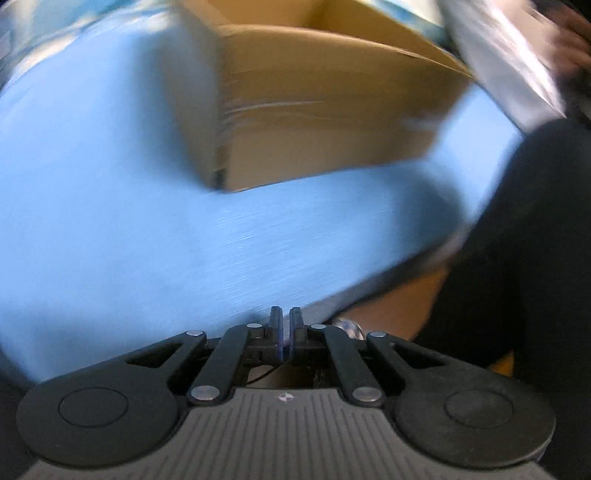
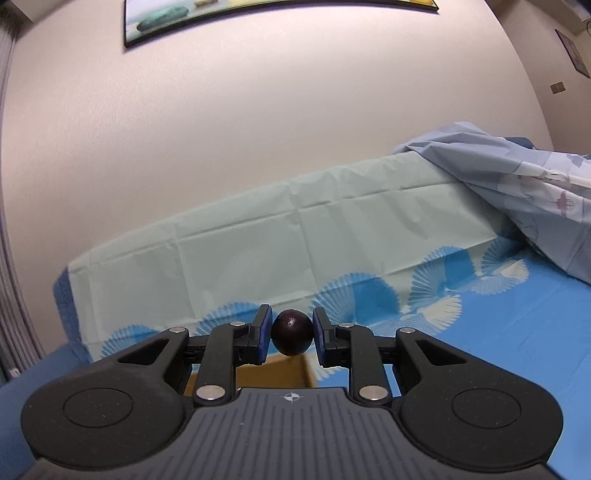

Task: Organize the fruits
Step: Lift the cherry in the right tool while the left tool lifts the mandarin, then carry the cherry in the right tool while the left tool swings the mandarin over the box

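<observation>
In the right wrist view my right gripper [image 2: 291,336] is shut on a small, round, dark purple fruit [image 2: 291,336], held between its blue pads above the blue bed cover [image 2: 517,332]. A brown cardboard edge [image 2: 273,373] shows just below the fruit. In the blurred left wrist view my left gripper [image 1: 285,325] is shut with nothing between its fingers. It points down at the blue cover [image 1: 110,221], near the front corner of an open cardboard box [image 1: 314,122]. The inside of the box is hidden.
A pale green sheet [image 2: 295,240] covers a raised part against the wall, with a crumpled light blue quilt [image 2: 517,192] at right. A framed picture [image 2: 258,14] hangs above. A person's dark clothing [image 1: 535,258] fills the right of the left wrist view.
</observation>
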The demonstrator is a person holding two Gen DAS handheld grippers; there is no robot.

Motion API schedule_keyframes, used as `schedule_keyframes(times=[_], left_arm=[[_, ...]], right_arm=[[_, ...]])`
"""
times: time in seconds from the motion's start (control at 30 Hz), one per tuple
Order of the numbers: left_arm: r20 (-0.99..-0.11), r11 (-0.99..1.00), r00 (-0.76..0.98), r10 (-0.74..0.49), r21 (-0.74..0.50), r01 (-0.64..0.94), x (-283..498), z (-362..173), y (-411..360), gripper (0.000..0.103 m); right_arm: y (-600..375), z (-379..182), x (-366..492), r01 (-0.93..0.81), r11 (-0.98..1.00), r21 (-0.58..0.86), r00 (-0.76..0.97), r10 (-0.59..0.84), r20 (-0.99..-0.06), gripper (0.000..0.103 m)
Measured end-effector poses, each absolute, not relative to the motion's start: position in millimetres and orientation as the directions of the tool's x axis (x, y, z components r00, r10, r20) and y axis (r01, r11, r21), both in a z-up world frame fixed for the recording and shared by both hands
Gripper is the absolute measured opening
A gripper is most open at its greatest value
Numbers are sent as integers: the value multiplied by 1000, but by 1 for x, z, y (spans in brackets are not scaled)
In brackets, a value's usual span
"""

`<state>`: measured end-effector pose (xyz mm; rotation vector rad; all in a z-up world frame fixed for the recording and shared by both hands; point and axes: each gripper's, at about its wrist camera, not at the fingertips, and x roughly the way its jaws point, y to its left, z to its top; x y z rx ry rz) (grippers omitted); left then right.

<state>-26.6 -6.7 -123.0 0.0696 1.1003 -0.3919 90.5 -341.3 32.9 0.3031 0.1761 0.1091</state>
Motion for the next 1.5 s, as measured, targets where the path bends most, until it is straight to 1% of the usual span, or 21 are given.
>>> schedule_keyframes(times=[0.13,0.27,0.33,0.4,0.5,0.57,0.63,0.7,0.73,0.77,0.8,0.83,0.87,1.03,1.1,1.17,1.23,1.37,1.4,1.47,1.5], left_arm=[[-889,777,309,-339,-79,625,-37,-132,-17,6],[-902,486,162,-401,-59,872,-61,-157,-36,8],[-923,351,68,-378,-75,933,-71,-184,-49,8],[-937,250,29,-349,-63,966,-81,-211,-63,8],[-961,132,6,-277,-32,991,-89,-261,-87,8],[-962,138,42,-271,4,990,-91,-292,-99,14],[-966,183,94,-242,49,982,-94,-328,-109,15],[-965,229,153,-214,102,968,-88,-358,-123,20],[-963,256,184,-195,131,958,-85,-377,-127,28],[-963,277,208,-171,156,948,-77,-394,-137,40],[-962,303,236,-134,187,935,-73,-409,-144,46],[-963,330,255,-91,212,920,-70,-428,-147,57],[-964,348,258,-64,221,911,-65,-436,-156,60],[-962,406,264,63,266,874,-53,-490,-152,60],[-959,384,277,62,279,880,-51,-500,-150,60],[-947,352,315,65,317,881,-47,-508,-151,57],[-954,341,296,52,295,893,-43,-513,-153,57],[-934,325,352,60,352,878,-39,-522,-155,48],[-934,351,353,50,347,870,-36,-520,-155,43],[-930,368,358,79,361,857,-29,-521,-156,1],[-922,374,373,101,382,845,-24,-521,-156,0]], right_arm=[[-345,35,99,-20,970,244,969,79,-235,25],[-345,48,109,-34,964,264,965,100,-242,25],[-343,54,115,-65,967,244,973,117,-201,25],[-343,50,125,-87,966,243,976,132,-175,25],[-343,28,149,-100,958,270,970,154,-190,25],[-341,18,163,-105,956,274,961,168,-218,25],[-341,14,176,-124,954,272,956,188,-223,25],[-342,14,187,-132,951,280,952,200,-233,25],[-344,14,191,-126,950,287,951,198,-237,25],[-346,14,194,-116,947,299,950,194,-246,25],[-349,13,198,-106,943,316,946,193,-259,25],[-351,12,200,-99,939,328,943,193,-270,25],[-353,11,202,-88,938,337,940,190,-283,25],[-361,9,214,-69,922,382,925,202,-323,25],[-362,7,218,-68,916,396,918,214,-335,25],[-362,6,222,-65,907,415,910,225,-349,25],[-361,4,225,-66,895,442,900,245,-361,25],[-356,5,227,-76,888,454,892,265,-367,25],[-355,5,227,-80,886,456,891,269,-366,25],[-352,6,227,-86,889,450,890,272,-366,25],[-351,6,226,-87,890,448,889,272,-368,25]])
